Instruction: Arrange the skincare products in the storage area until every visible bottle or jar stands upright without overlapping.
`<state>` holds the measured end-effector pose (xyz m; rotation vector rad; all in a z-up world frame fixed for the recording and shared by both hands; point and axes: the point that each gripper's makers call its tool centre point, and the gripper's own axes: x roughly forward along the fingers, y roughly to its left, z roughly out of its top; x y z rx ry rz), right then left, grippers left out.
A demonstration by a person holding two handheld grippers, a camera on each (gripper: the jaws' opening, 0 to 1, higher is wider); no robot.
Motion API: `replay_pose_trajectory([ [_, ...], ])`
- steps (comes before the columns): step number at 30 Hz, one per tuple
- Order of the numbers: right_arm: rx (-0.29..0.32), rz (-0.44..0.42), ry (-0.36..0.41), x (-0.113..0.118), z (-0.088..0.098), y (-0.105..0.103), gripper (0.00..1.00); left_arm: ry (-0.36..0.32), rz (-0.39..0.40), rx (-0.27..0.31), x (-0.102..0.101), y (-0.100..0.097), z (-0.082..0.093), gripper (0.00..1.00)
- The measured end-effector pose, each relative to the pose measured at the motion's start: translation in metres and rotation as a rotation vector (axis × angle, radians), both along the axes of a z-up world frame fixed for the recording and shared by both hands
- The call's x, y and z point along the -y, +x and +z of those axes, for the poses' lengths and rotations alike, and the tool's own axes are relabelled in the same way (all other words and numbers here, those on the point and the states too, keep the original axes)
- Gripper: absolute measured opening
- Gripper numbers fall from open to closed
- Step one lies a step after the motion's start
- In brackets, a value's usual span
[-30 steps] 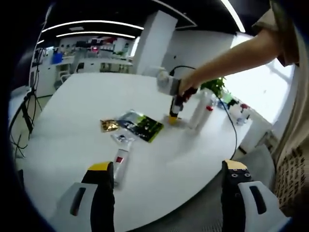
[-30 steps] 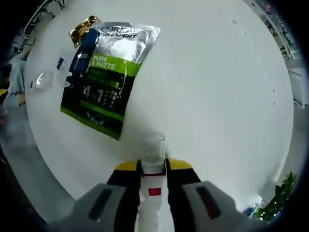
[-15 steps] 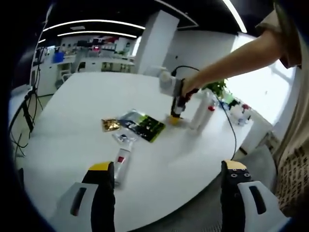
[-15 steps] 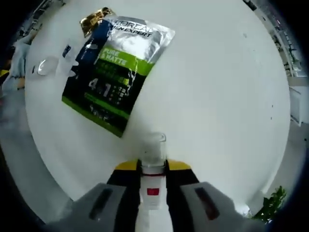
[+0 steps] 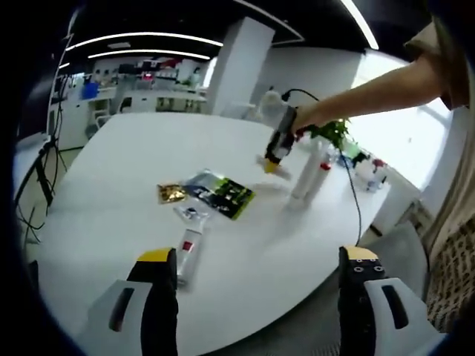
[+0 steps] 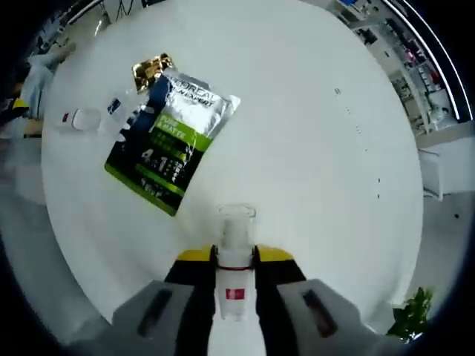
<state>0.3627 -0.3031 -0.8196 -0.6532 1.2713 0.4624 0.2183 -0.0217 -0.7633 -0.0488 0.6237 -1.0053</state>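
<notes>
A person's right gripper (image 6: 236, 261) pinches a small white bottle with a clear cap (image 6: 235, 248) between its yellow-tipped jaws, held in the air above a round white table (image 6: 312, 148). In the left gripper view this gripper hangs over the far side of the table, near two tall white bottles (image 5: 310, 172) standing upright there. The left gripper (image 5: 252, 261) is spread wide with nothing between its jaws, low over the near edge. A white tube with a red mark (image 5: 188, 251) lies flat on the table close to it. Beside that lie a green and silver sachet (image 6: 171, 141), a gold packet (image 6: 150, 70) and a small clear item too blurred to name. The step in hand appears to be carrying the held bottle for placing; the next move calls for setting it upright on bare table, apart from the standing bottles. The held bottle's lower part is hidden by the jaws.
</notes>
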Motion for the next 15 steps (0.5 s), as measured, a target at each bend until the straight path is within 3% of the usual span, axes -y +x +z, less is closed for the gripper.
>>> replay_pose_trajectory([
  [10,0.222,0.015,0.102,-0.014,0.060,0.015,0.19,-0.014,0.041,-0.007,-0.004,0.004,0.003,0.87],
  [15,0.320,0.017,0.163,-0.025,0.095,0.011,0.19,0.002,0.059,0.013,-0.006,0.007,0.004,0.88],
])
